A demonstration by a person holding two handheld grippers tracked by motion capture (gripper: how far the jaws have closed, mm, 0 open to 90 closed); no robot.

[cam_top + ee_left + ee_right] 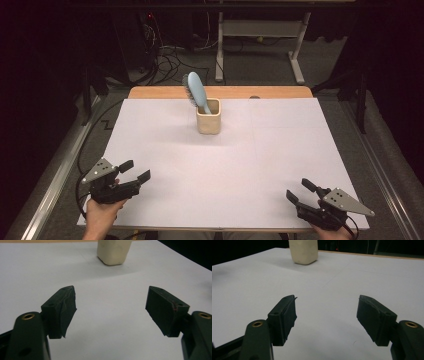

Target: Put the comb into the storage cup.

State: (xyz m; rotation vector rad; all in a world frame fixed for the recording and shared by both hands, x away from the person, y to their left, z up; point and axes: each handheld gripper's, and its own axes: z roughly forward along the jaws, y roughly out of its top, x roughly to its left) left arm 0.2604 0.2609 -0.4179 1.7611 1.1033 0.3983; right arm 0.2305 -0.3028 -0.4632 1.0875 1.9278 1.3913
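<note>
One cream holder stands upright on the white surface, near the far edge and a little left of the middle, and one pale blue hairbrush sits in it handle-down, its head leaning out toward the far left with the bristles facing away from the person. Two grippers are in play. The left gripper rests at the near left corner of the surface, held by a hand, its fingers released with a wide gap and nothing between them. The right gripper sits at the near right corner, likewise spread and holding nothing. Both are well apart from the holder. The high view takes in the brush, the wooden strip along the far edge, and the floor cables beyond. The left gripper view cuts the holder off at its top, so the brush is out of frame, but it shows torn, wrinkled padding on one of the fingers. The right gripper view shows the holder far off to the upper left, again cropped, beyond its own parted fingers.
</note>
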